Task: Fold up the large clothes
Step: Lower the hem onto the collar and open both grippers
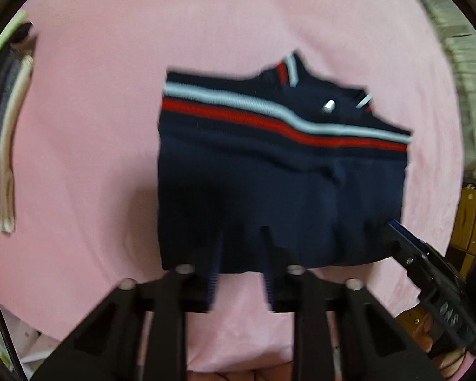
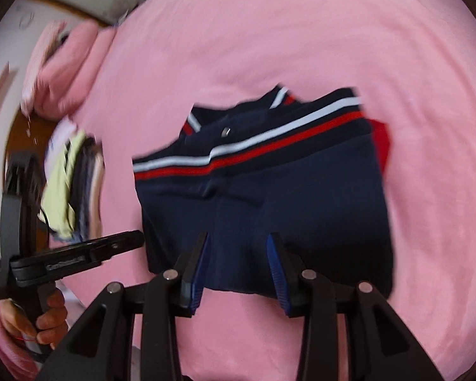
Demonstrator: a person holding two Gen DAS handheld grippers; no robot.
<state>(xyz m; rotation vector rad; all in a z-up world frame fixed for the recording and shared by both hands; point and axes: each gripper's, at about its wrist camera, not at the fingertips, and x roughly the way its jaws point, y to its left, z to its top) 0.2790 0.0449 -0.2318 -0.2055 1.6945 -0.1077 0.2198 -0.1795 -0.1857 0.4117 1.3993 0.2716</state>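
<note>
Our navy garment (image 1: 279, 190) lies folded on the pink bed (image 1: 111, 127). The left tool (image 1: 242, 254) stands narrow and the right tool (image 2: 239, 254) part-open, neither gripping cloth. We should press the near edge flat and square.

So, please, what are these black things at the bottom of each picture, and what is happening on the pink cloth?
A person holds two two-finger grippers, each with a camera. One picture looks along the left gripper, the other along the right gripper. A folded navy sweater lies on the pink sheet, with a pile of clothes apart from it. Both grippers stand at the sweater's near edge, fingers apart. Neither seems to hold it, though blur makes this unsure.
</note>
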